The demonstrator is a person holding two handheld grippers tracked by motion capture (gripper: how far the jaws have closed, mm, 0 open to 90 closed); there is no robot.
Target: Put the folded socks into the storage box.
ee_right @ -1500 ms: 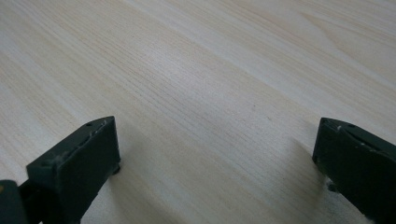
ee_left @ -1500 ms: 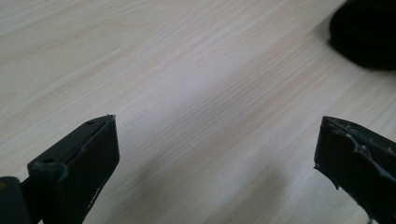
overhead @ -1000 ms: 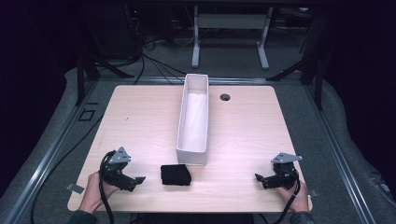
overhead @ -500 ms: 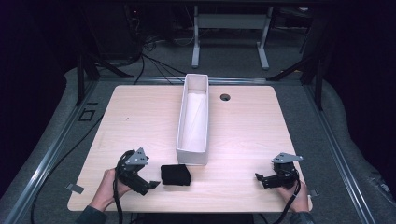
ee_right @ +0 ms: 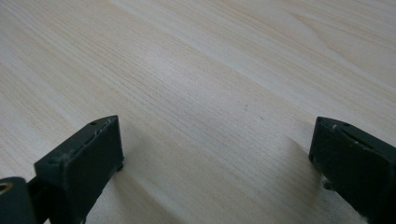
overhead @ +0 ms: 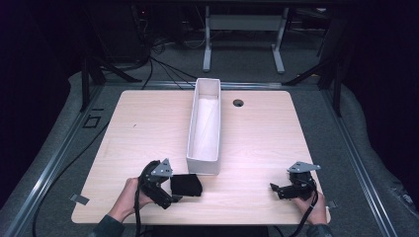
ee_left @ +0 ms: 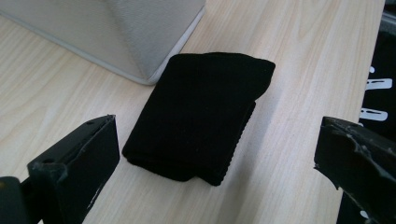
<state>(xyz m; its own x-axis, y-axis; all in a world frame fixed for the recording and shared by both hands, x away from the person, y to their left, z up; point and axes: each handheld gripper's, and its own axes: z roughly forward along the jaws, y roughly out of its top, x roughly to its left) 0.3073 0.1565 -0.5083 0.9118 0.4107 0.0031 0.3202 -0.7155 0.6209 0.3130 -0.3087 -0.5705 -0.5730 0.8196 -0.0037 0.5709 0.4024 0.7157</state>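
Observation:
A folded black cloth [overhead: 186, 184] lies flat near the table's front edge, just below the near end of a long white tray [overhead: 204, 126]. In the left gripper view the cloth [ee_left: 201, 112] sits just ahead of the wide-apart jaws, with the tray's corner [ee_left: 140, 42] behind it. My left gripper [overhead: 169, 193] is open and right beside the cloth's left edge. At the front right my right gripper [overhead: 275, 189] rests open on the bare wood, nothing between its jaws [ee_right: 215, 163].
The wooden table [overhead: 133, 133] has a round cable hole [overhead: 238, 102] at the back, right of the tray. The table's front edge runs close behind both hands. Dark floor, cables and a metal stand [overhead: 242, 29] lie beyond.
My left gripper has moved right along the front edge until it reaches the black cloth. The right gripper has stayed where it was.

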